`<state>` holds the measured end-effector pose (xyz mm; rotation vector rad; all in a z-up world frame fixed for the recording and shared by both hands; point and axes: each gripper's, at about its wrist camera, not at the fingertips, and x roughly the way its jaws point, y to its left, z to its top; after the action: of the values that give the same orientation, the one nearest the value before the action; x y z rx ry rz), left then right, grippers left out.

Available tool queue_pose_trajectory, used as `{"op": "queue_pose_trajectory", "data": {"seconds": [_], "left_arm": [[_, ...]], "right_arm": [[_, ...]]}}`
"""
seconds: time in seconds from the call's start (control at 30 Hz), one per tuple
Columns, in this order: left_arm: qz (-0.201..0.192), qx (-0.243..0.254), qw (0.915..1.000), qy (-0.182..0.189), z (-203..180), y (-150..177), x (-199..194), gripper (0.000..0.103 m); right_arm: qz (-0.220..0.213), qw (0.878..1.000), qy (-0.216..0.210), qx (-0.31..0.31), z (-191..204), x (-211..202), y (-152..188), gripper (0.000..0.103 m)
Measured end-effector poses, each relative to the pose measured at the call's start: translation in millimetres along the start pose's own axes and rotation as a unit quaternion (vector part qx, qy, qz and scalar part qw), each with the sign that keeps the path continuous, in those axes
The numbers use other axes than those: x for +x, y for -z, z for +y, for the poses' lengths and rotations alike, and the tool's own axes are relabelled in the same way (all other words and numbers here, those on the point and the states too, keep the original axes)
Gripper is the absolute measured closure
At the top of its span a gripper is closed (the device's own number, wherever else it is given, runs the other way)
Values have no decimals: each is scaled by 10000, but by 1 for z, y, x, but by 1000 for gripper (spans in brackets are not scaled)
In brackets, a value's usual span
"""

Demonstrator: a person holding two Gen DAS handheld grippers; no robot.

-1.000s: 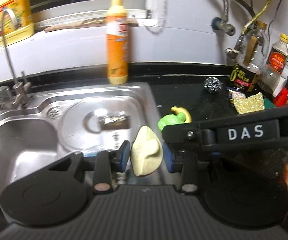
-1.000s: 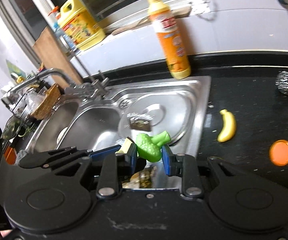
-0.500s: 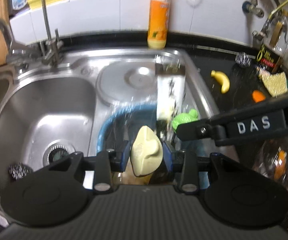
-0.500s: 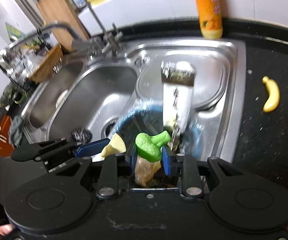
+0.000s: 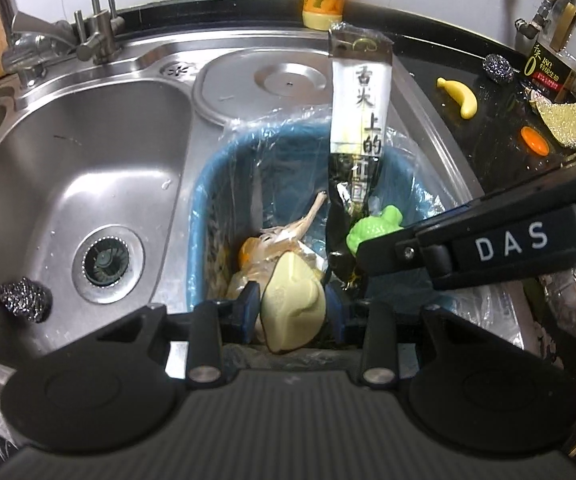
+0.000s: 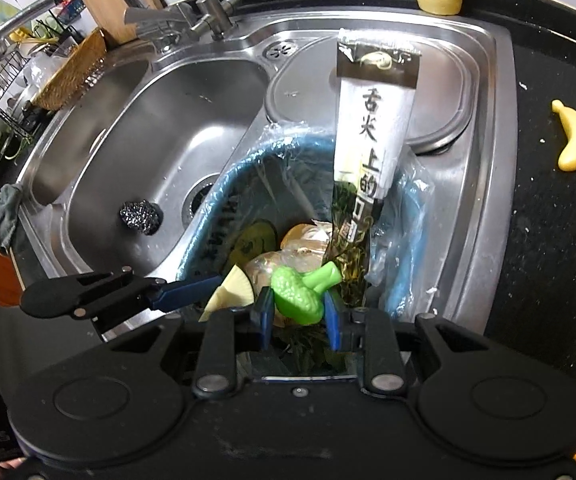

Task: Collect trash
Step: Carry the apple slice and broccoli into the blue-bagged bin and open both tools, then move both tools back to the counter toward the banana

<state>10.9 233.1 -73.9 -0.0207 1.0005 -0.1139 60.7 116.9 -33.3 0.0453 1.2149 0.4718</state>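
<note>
Left claw (image 5: 292, 309) is clamped on a pale yellow toy (image 5: 294, 312), and right claw (image 6: 298, 312) is clamped on a green broccoli toy (image 6: 300, 294). Both hang over the blue lined bin (image 5: 199, 216) w/ trash inside, next to the sink (image 5: 79, 168). A tall wrapper (image 6: 372, 136) sticks up from the bin. A toy banana (image 6: 572, 140) lies on the black surface (image 6: 548, 240), right of the sink edge.

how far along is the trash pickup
Done: the lined bin already holds scraps and a tall wrapper. In hand: the left gripper grips a pale toy and the right gripper a green broccoli toy, both over the bin, not yet dropped. Left: a banana and an orange piece lie on the counter.
</note>
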Motion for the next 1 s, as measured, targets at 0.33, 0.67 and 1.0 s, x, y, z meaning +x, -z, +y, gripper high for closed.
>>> {"op": "queue_pose_trajectory", "data": {"seconds": [0.33, 0.67, 1.0], "left_arm": [[6, 16, 10000, 14, 0, 1, -1, 68], [-345, -4, 9994, -54, -1, 2, -20, 3], [-542, -338, 9979, -56, 3, -12, -32, 0]], "right_arm": [[95, 10000, -1, 12, 3, 5, -2, 77], [-109, 9998, -101, 136, 1, -9, -6, 15], [-395, 9990, -129, 178, -2, -31, -10, 0]]}}
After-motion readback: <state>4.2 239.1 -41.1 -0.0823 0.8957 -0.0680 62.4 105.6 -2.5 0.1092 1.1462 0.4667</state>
